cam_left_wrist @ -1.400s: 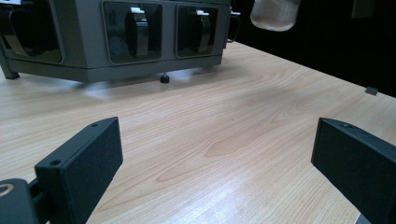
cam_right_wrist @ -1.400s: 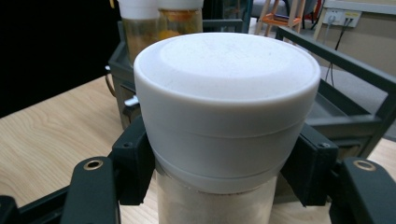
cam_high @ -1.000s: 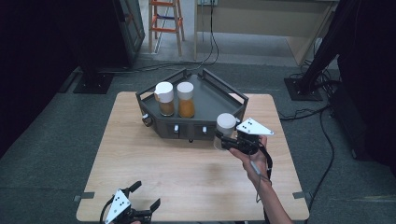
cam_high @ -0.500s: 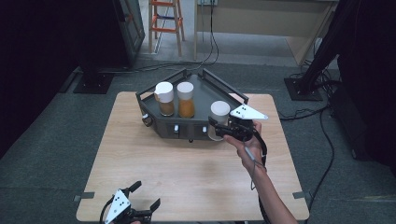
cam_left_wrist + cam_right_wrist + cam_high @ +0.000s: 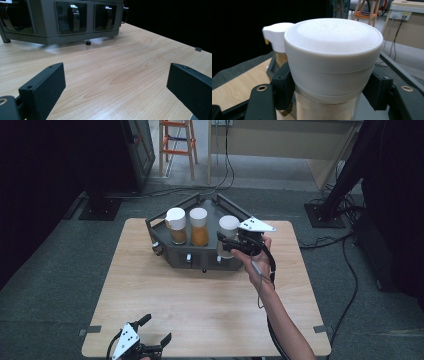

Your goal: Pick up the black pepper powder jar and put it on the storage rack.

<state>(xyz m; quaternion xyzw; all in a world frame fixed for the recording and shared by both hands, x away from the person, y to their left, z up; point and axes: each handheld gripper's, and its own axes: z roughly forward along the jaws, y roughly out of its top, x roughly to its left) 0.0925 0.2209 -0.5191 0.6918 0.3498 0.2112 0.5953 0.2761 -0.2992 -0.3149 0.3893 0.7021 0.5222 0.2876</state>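
While the right claw point(image 5: 227, 244) squeezes the white-capped jar point(image 5: 228, 227) just under its cap, the jar stands upright over the right end of the grey rack point(image 5: 170, 256). The left claw point(image 5: 152, 330) waits wide open, empty, low over the near surface point(image 5: 200, 295).

A light wooden tabletop point(image 5: 200, 305) stands on grey carpet floor point(image 5: 50, 290). Behind it an orange stepladder point(image 5: 176, 142) stands beside a pale wooden desk point(image 5: 285, 137). Black cables point(image 5: 345, 265) trail across the floor; the left side lies dark.
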